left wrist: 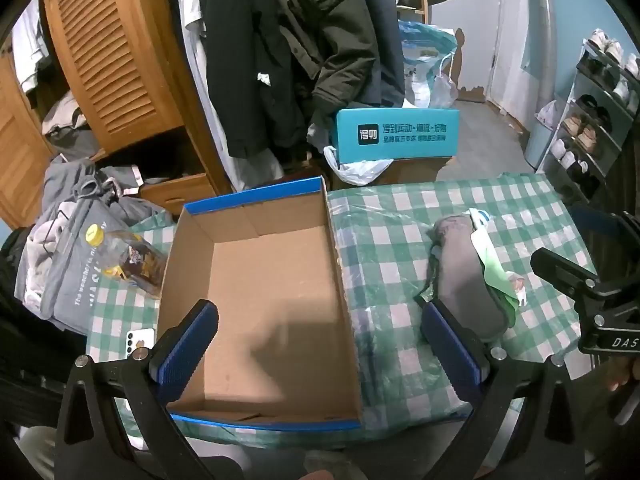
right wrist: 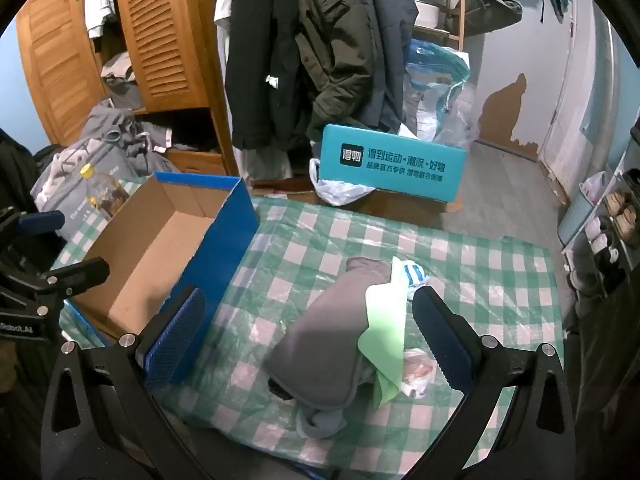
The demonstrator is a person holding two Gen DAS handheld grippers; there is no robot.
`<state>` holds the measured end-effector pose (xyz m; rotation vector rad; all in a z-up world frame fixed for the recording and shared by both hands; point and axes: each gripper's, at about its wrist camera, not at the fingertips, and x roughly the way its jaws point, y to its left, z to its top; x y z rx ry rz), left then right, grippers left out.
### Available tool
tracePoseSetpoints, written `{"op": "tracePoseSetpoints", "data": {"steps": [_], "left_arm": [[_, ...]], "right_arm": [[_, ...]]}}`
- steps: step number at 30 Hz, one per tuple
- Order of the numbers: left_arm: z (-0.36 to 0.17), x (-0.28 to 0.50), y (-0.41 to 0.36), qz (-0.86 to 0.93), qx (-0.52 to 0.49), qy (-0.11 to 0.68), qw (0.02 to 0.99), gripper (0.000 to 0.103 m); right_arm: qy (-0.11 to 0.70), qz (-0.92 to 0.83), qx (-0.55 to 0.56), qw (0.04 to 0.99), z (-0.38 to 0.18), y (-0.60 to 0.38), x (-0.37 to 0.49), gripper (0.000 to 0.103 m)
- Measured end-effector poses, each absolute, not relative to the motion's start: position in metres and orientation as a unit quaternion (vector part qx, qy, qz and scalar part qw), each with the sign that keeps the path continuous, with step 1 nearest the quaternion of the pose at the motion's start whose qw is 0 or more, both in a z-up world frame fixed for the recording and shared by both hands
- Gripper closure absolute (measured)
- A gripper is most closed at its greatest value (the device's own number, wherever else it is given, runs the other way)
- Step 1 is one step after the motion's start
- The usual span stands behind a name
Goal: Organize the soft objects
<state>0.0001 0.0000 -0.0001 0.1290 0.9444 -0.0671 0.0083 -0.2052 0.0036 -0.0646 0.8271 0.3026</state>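
Observation:
An empty cardboard box with blue rim (left wrist: 264, 280) sits on the green checked table; it also shows at the left of the right wrist view (right wrist: 160, 248). A folded grey cloth (right wrist: 324, 344) lies to the right of the box, with a light green cloth (right wrist: 386, 320) draped on it and a small white-blue item (right wrist: 414, 274) behind; the grey cloth also shows in the left wrist view (left wrist: 466, 276). My left gripper (left wrist: 316, 344) is open above the box's near part. My right gripper (right wrist: 308, 332) is open, straddling the grey cloth without touching it.
A bottle with a yellow cap (left wrist: 128, 256) and a white phone (left wrist: 140, 338) lie left of the box. A grey clothes pile (left wrist: 76, 240) sits further left. A teal box (right wrist: 394, 162), hanging coats (right wrist: 316, 52) and a shoe rack (left wrist: 592, 120) stand beyond the table.

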Motion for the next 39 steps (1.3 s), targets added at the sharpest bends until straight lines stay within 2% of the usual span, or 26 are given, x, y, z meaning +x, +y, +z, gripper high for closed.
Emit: {"op": "tracePoseSetpoints", "data": {"steps": [39], "left_arm": [[-0.005, 0.0003, -0.0013, -0.029, 0.065, 0.457, 0.887, 0.0]], "right_arm": [[0.404, 0.145, -0.036, 0.902, 0.004, -0.2044, 0.0063, 0.001]]}}
